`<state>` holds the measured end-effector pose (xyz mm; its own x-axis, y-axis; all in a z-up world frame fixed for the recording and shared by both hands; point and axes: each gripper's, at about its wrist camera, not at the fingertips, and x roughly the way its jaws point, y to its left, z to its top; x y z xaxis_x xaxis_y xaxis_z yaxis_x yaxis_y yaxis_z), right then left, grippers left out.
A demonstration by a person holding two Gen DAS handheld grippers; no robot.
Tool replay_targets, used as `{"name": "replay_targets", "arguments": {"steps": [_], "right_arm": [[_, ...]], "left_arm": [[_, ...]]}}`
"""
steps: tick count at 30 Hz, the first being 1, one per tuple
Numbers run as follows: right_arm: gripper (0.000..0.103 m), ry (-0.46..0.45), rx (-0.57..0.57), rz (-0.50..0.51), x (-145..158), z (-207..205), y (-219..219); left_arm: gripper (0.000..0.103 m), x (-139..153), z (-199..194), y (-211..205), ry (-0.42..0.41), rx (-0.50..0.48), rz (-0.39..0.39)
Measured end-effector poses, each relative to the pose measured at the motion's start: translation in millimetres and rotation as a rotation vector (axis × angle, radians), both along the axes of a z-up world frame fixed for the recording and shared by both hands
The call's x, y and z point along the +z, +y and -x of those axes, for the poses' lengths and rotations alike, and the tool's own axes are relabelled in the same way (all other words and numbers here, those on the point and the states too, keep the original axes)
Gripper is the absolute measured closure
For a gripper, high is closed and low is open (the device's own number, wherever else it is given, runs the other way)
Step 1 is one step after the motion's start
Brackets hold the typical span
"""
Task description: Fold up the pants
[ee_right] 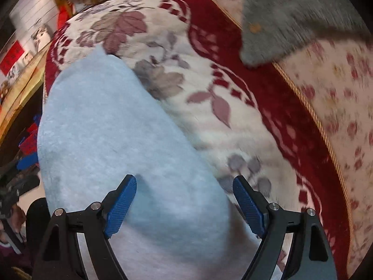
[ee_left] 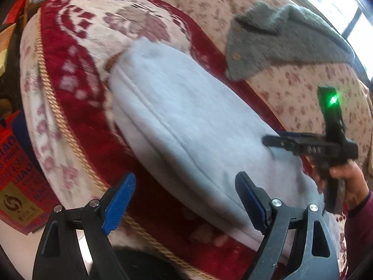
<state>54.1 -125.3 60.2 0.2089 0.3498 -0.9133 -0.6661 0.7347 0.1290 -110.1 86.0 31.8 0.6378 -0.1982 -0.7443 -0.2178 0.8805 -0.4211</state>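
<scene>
The pale blue pants, soft, thick and light, are laid lengthwise on the red floral blanket. Both the left gripper and right gripper are held wide, empty; an edge seems best gripped.

- You had a red box at the left edge of the left wrist view; its white lettering was too blurred to read.
- Its gold label bore a red swirl emblem.
- You had no legible text in the right wrist view.
</scene>
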Motion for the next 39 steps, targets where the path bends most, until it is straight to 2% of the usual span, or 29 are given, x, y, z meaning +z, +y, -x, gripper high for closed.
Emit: {"name": "replay_targets", "arguments": {"steps": [2, 4, 5, 6, 7, 8, 12, 15, 18, 20, 22, 25, 31, 36, 38, 39], "right_arm": [[0.015, 0.018, -0.005, -0.038, -2.3, -1.7, -4.3], [0.033, 0.016, 0.022, -0.049, -3.9, 1.9, -1.5], [0.045, -0.004, 0.038, -0.033, -3.2, 6.2, 1.6], [0.052, -0.031, 0.052, -0.022, -0.1, 11.7, 4.3], [0.057, -0.052, 0.071, -0.012, 2.3, 16.7, 7.1], [0.063, -0.084, 0.088, 0.004, 6.3, 22.2, 9.2], [0.078, -0.119, 0.091, -0.001, 17.9, 29.7, 2.2], [0.086, -0.120, 0.078, -0.010, 24.3, 29.4, -4.0], [0.092, -0.138, 0.099, 0.029, 27.8, 35.9, -3.5], [0.093, -0.150, 0.119, 0.057, 30.4, 41.5, -2.9], [0.093, -0.147, 0.126, 0.072, 34.4, 45.1, -7.6], [0.093, -0.138, 0.132, 0.105, 35.1, 46.6, -12.6], [0.093, -0.157, 0.132, 0.195, 26.4, 49.4, 0.5], [0.093, -0.169, 0.130, 0.174, 51.2, 52.4, -14.9], [0.093, -0.155, 0.119, 0.163, 48.4, 50.0, -16.3], [0.093, -0.145, 0.119, 0.161, 42.6, 49.0, -14.0]], "left_arm": [[0.017, -3.7, -0.9, -12.2, 0.010, -0.015, 0.000], [0.017, -4.1, 0.0, -22.6, -0.016, -0.037, 0.019], [0.023, -2.7, 0.2, -25.0, -0.036, -0.044, 0.026], [0.033, -1.1, 0.8, -29.1, -0.060, -0.054, 0.026], [0.062, -0.1, -0.5, -33.1, -0.060, -0.060, 0.008], [0.079, 0.2, -2.1, -37.1, -0.054, -0.070, -0.017], [0.086, 3.9, -1.6, -40.8, -0.080, -0.093, -0.006], [0.090, 14.2, 4.6, -41.3, -0.121, -0.106, 0.004], [0.092, 23.3, 7.8, -42.3, -0.142, -0.131, 0.024], [0.093, 25.4, 8.6, -43.3, -0.142, -0.145, 0.040], [0.093, 21.6, 8.1, -45.8, -0.131, -0.158, 0.020], [0.093, 9.9, 6.8, -42.7, -0.092, -0.152, 0.075], [0.093, 13.8, 13.8, -46.5, -0.100, -0.151, 0.092], [0.093, 29.5, 25.3, -57.2, -0.155, -0.191, 0.107], [0.093, 27.0, 22.3, -61.0, -0.153, -0.181, 0.056], [0.093, 19.6, 19.1, -58.7, -0.126, -0.165, 0.054]]}}
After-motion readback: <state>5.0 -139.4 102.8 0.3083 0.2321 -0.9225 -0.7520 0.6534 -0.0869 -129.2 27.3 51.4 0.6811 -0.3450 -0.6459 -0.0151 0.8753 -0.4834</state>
